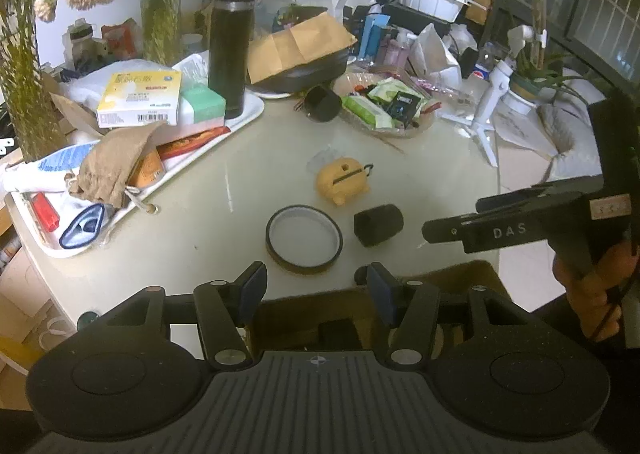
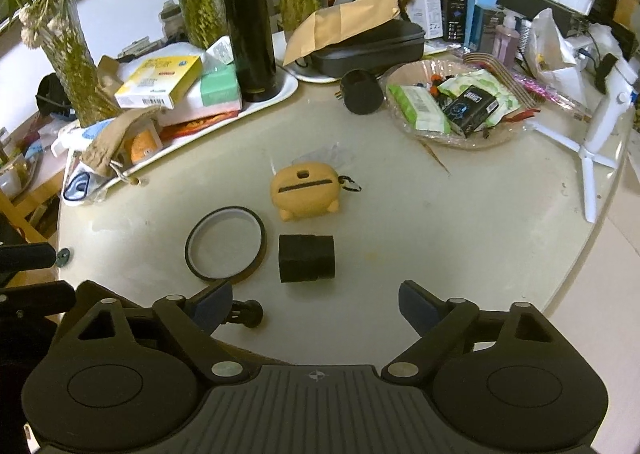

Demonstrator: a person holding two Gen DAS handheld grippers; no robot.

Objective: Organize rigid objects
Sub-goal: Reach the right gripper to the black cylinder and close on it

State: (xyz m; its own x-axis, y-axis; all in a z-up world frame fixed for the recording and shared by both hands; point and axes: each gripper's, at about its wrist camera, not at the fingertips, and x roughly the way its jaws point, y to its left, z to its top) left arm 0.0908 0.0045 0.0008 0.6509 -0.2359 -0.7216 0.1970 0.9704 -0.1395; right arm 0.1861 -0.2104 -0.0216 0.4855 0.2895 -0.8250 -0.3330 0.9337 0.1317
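1. Hidden or cut off: below your left tongs (image 1: 316, 294) the table edge gives way to a brown cardboard box (image 1: 432, 274) whose contents are dark and cannot be made out. A small black knobbed part (image 2: 246, 314) beside your right tongs (image 2: 316, 306) is half covered by the left finger (image 2: 212, 304).
2. Your left tongs stand partly spread with nothing between the pads; they hang over the near table edge.
3. Your right tongs are spread wide and empty, hovering just short of the black cylinder (image 2: 307, 263). In the left wrist view they enter from the right, held by your hand (image 1: 596, 294).
4. Task things: the tape ring (image 2: 226, 248) lies flat near the table's front edge, just beside the black cylinder, apart from it. The orange pig-shaped case (image 2: 306, 190) sits just behind both, a clip at its right end.
5. Surface: a pale, glossy round table (image 2: 480, 222), bare in its near half.
6. Room: the far half is crowded, with a white tray (image 2: 192, 136) of boxes and a tall black flask (image 2: 250, 34), a glass dish (image 2: 460, 142) of packets, a white tripod (image 2: 596, 142), and vases of green stems (image 2: 72, 62) against a white wall.
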